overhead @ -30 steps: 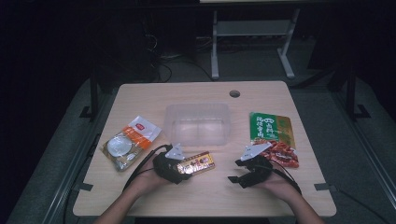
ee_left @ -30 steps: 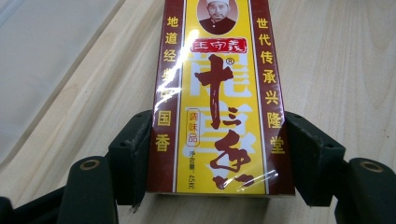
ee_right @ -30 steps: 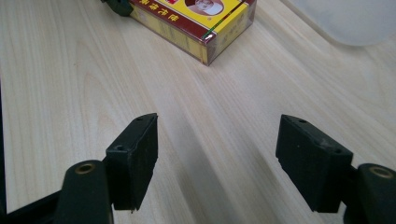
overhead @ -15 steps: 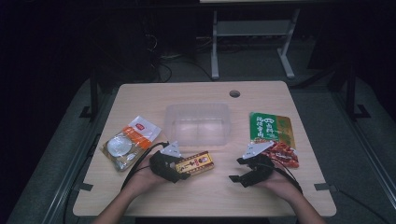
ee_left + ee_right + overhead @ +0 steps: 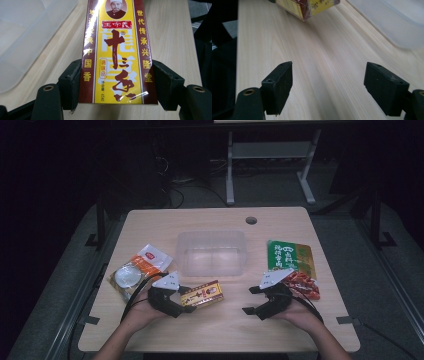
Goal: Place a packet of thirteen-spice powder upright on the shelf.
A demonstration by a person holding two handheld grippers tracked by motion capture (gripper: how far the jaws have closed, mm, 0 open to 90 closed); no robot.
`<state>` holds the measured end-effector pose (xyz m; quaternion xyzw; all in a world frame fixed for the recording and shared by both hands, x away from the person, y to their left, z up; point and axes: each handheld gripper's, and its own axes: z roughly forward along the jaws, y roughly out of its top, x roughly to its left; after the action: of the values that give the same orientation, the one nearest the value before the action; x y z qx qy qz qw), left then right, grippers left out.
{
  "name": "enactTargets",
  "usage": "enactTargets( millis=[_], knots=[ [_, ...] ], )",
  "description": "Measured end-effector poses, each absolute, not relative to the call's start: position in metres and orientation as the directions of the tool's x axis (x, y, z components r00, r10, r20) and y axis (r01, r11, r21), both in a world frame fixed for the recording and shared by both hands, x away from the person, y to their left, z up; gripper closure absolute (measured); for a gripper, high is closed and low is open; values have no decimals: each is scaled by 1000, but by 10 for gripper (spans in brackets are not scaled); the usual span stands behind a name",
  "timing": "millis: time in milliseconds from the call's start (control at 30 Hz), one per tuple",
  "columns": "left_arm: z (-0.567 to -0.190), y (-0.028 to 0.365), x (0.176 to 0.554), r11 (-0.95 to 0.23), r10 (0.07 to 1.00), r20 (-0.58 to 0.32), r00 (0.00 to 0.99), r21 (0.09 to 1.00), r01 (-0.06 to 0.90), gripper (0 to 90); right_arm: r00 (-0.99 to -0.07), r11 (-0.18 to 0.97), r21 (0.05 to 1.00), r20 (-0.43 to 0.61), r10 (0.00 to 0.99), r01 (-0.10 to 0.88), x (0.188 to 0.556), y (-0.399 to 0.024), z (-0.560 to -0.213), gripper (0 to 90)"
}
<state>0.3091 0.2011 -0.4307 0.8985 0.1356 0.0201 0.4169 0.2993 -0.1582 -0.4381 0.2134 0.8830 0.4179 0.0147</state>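
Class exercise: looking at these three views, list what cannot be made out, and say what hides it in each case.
- Yellow and maroon seasoning box: its lower end sits behind the left claw in the left gripper view.
- Red snack packet: partly covered by the right claw in the high view.
- Clear plastic tub: cut off by the right gripper view's edge.

**Spice box lifted a little; right tongs spread apart**

The left tongs (image 5: pixel 186 304) have carried the yellow-and-maroon spice box (image 5: pixel 202 294) a short way toward twelve o'clock, nearer the clear plastic tub (image 5: pixel 211 251). A second ago the box lay lower on the bench (image 5: pixel 225 330); now it sits slightly higher in the high view and its far end has swung a touch toward one o'clock. The person's left hand (image 5: pixel 142 312) has followed it the same way.

The right tongs (image 5: pixel 254 301) have just been opening, with nothing between their jaws, just bare bench.
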Motion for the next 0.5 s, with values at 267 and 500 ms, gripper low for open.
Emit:
enactTargets(
  millis=[267,500],
  knots=[
    [-422,210,303,-598,210,-95,973,775,205,319,-963,523,816,146,226,246,306,-138,-419,215],
    [-418,214,300,-592,178,-100,979,784,187,318,-984,512,841,127,128,175,315,-121,-411,201]
  ],
)
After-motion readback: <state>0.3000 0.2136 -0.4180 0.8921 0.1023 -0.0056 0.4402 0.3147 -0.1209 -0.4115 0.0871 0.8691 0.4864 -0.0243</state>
